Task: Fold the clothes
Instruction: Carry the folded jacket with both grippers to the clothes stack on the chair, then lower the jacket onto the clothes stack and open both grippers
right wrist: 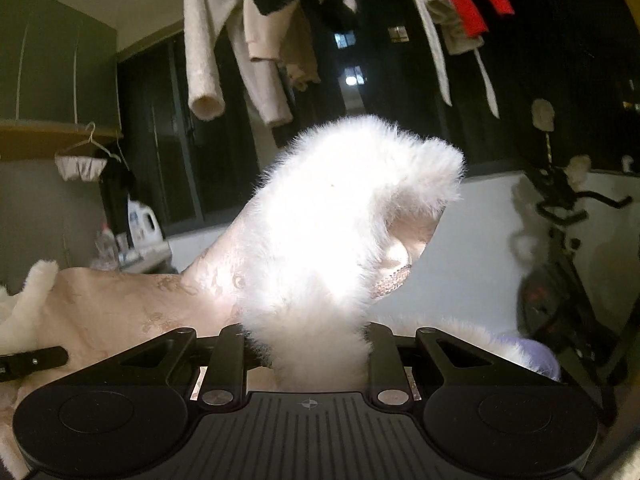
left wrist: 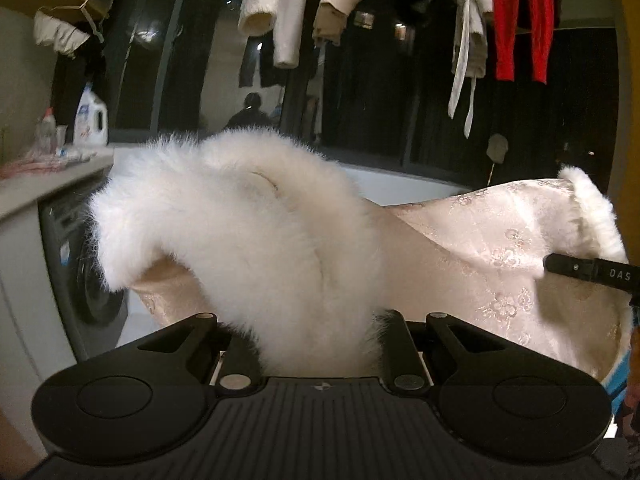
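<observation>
Garment: pale pink brocade garment [left wrist: 492, 248] with a woven floral pattern and white fluffy fur trim [left wrist: 240, 220], stretched in the air between both grippers
Left gripper [left wrist: 320, 344]: fingers nearly closed, clamped on a fur-trimmed edge; fur fills the gap between them
Right gripper [right wrist: 318, 348]: fingers nearly closed, clamped on another fur edge; its finger shows at 3 o'clock in the left wrist view
Edges: trim bulges up past each gripper; brocade sags between them
Open room: dark windows [left wrist: 380, 100] ahead
Overhead: hanging clothes [left wrist: 280, 12] at 12 o'clock; red item [left wrist: 520, 20] at 1 o'clock
Left side: washing machine [left wrist: 80, 264] at 9 o'clock; detergent bottle [left wrist: 92, 116] on the counter above it
Right side: exercise bike [right wrist: 568, 240] at 3 o'clock in the right wrist view
</observation>
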